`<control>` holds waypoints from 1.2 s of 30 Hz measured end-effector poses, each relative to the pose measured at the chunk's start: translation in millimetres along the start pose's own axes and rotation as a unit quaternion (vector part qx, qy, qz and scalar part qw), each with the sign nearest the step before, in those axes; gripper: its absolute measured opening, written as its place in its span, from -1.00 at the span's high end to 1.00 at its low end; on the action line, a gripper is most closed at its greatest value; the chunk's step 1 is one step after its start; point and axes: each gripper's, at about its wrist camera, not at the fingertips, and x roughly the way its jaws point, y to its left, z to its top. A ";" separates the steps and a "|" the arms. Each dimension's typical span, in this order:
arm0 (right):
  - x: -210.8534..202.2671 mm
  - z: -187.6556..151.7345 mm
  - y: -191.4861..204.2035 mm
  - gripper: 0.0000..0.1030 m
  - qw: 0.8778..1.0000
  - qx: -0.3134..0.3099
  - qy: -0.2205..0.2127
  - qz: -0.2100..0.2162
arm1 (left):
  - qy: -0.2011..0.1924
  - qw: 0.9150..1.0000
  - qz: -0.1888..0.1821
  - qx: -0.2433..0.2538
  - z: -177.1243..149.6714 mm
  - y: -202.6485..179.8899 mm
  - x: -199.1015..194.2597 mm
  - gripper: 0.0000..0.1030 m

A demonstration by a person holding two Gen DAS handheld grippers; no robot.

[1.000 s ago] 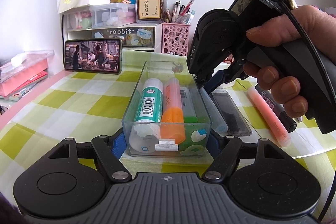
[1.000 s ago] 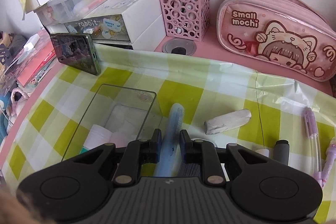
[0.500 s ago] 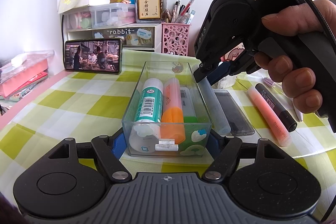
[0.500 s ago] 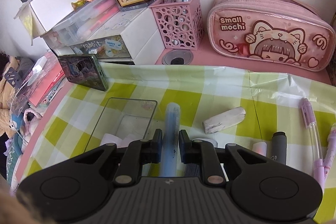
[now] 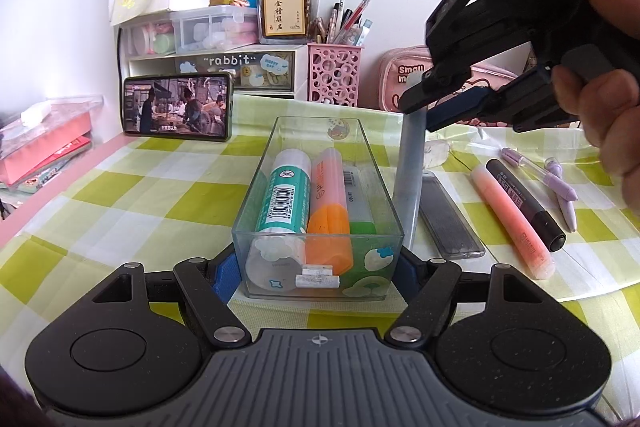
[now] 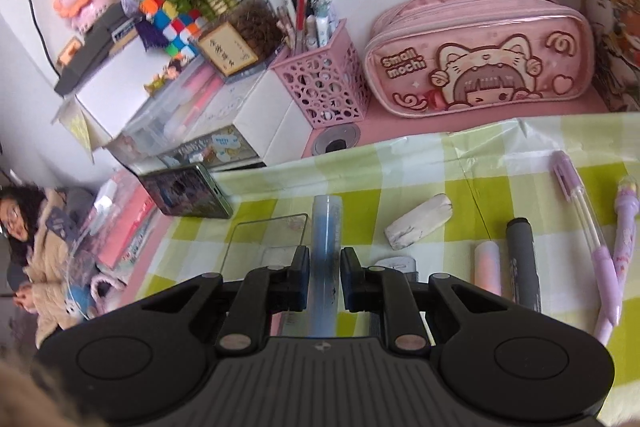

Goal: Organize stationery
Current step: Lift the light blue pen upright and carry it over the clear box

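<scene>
A clear plastic box (image 5: 320, 239) holds a green glue stick (image 5: 286, 197), an orange highlighter (image 5: 328, 203) and a grey-green item. My left gripper (image 5: 316, 271) is shut on the near end of the box. My right gripper (image 6: 324, 277) is shut on a pale blue tube (image 6: 326, 239). In the left wrist view the right gripper (image 5: 436, 99) holds the blue tube (image 5: 410, 171) nearly upright, beside the box's right wall, its lower end close to the table.
A grey flat case (image 5: 448, 215), pink highlighter (image 5: 512, 219), black marker (image 5: 528, 203), purple pens (image 6: 580, 211) and a white eraser (image 6: 418, 221) lie on the checked cloth. A phone (image 5: 178, 107), pink pen basket (image 6: 324, 83), drawers and pink pencil case (image 6: 480, 55) line the back.
My right gripper has risen and tilted back, lifting the blue tube from lying flat beside the box to nearly upright. The left gripper and box have not moved.
</scene>
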 end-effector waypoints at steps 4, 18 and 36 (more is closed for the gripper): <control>-17.1 -4.6 1.9 0.77 1.000 -0.007 -0.027 -0.011 | 0.000 1.000 -0.002 -0.002 -0.4 0.8 -0.4 -0.41; -39.4 8.5 23.3 0.77 0.996 -0.069 -0.060 -0.011 | 0.000 1.000 -0.001 -0.001 -0.2 0.2 -0.4 -0.41; -67.1 7.9 48.6 0.77 0.985 -0.138 -0.097 0.023 | 0.000 1.000 -0.001 0.000 -0.1 0.4 -0.6 -0.41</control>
